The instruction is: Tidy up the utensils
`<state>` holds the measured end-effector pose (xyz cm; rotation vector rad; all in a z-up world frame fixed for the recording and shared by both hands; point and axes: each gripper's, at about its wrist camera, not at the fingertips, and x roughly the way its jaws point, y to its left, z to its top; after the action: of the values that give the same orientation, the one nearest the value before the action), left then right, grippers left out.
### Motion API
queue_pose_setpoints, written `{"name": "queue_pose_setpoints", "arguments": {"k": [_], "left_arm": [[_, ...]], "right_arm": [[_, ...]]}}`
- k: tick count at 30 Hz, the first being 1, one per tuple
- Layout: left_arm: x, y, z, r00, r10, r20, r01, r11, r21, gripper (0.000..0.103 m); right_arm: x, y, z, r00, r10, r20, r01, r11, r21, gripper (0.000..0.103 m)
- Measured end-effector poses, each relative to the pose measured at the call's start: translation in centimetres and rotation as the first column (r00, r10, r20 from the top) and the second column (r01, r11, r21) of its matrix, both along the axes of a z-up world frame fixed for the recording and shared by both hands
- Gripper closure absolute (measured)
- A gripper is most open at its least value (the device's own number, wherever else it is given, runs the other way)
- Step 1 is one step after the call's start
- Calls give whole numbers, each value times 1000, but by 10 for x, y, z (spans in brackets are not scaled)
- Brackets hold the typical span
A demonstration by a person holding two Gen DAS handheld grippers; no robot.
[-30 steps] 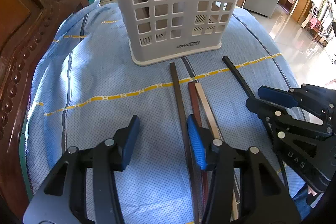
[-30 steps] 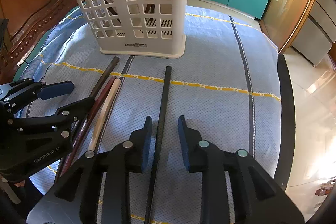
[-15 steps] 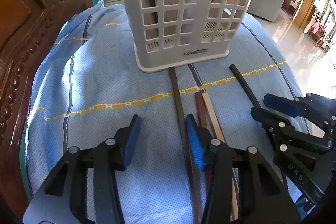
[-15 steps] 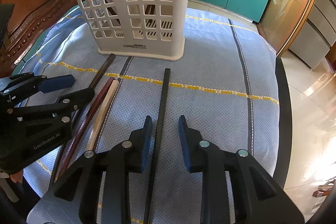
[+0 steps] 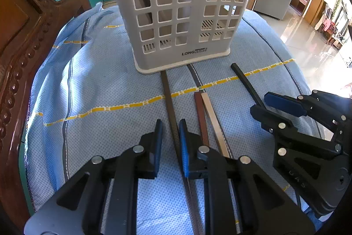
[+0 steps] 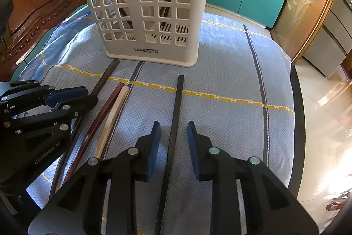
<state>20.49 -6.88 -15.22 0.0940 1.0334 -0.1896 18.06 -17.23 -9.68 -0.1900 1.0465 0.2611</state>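
Left gripper (image 5: 170, 136) first: the dark brown chopstick (image 5: 168, 98) runs straight up between its blue pads (image 5: 184, 147), from 6 o'clock toward the basket at 12. The jaws are closing on it right now; the right pad sits against the stick, while a sliver of cloth shows on the left side, so it is not clamped yet. Just to the right, at about 1 o'clock from the fingertips, the reddish-brown chopstick (image 5: 201, 116) and the pale chopstick (image 5: 212, 118) lie side by side, touching, outside the jaws.

Over to the right gripper (image 6: 173, 136): the black chopstick (image 6: 177, 116) lies between its pads, pointing at 12 o'clock, with clear gaps on both sides. The jaws stand released around it, pressing on nothing.

The white slotted basket (image 5: 182, 14) stands upright on the blue cloth (image 5: 99, 91) at 12 o'clock in both views, with several sticks already leaning inside. The far tip of the dark brown chopstick touches its base.

Compared with a second ago, the left jaws were wide then, with the stick hugging the right pad and open cloth across to the left one; that gap has nearly gone. The right gripper's opening is unchanged, and all four sticks lie as they did.
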Motion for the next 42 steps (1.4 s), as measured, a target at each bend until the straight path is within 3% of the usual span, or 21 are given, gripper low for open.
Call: {"name": "queue_pose_setpoints", "arguments": {"k": [3, 5, 10, 15, 20, 24, 29, 32, 34, 35, 36, 37, 39, 42], "left_arm": [[0, 0, 0, 1000, 0, 0, 0, 1000, 0, 88], [-1, 0, 1, 1000, 2, -1, -2, 1000, -7, 94], [-5, 6, 9, 1000, 11, 25, -10, 999, -34, 96], [-28, 14, 54, 989, -15, 147, 29, 995, -96, 96], [-68, 22, 111, 948, -44, 315, 94, 985, -147, 96], [-97, 31, 166, 889, -46, 456, 139, 976, -171, 96], [-102, 41, 232, 809, -2, 588, 163, 961, -222, 96], [-89, 45, 268, 727, 87, 681, 141, 952, -272, 96], [-80, 48, 276, 678, 155, 718, 113, 944, -310, 96], [-73, 47, 275, 646, 179, 742, 100, 944, -315, 96], [-64, 47, 270, 630, 192, 752, 79, 948, -308, 96], [-59, 43, 265, 634, 194, 749, 61, 952, -299, 96], [-38, 36, 246, 673, 194, 714, 22, 959, -282, 96], [-20, 28, 223, 718, 173, 674, -1, 969, -246, 96]], "right_arm": [[-1, 2, 0, 1000, 16, -11, -15, 999, 30, 95], [-3, 3, 1, 1000, 20, -9, -19, 999, 33, 96], [-5, -1, 14, 1000, 20, 20, -22, 996, 82, 97], [-19, -19, 63, 988, 31, 153, -59, 982, 180, 97], [-46, -50, 112, 961, -2, 276, -87, 946, 312, 97], [-56, -72, 156, 933, -56, 355, -91, 919, 385, 97], [-40, -85, 218, 884, -132, 448, -117, 866, 486, 97], [-26, -92, 246, 844, -211, 494, -122, 821, 558, 97], [-17, -94, 259, 794, -286, 536, -118, 793, 598, 97], [-13, -93, 262, 773, -314, 551, -114, 786, 608, 97], [-7, -88, 262, 759, -327, 563, -104, 793, 601, 97], [-1, -81, 258, 752, -325, 573, -88, 813, 575, 97], [3, -69, 245, 743, -327, 583, -47, 845, 533, 97], [16, -55, 222, 776, -287, 562, -27, 875, 484, 97]]}}
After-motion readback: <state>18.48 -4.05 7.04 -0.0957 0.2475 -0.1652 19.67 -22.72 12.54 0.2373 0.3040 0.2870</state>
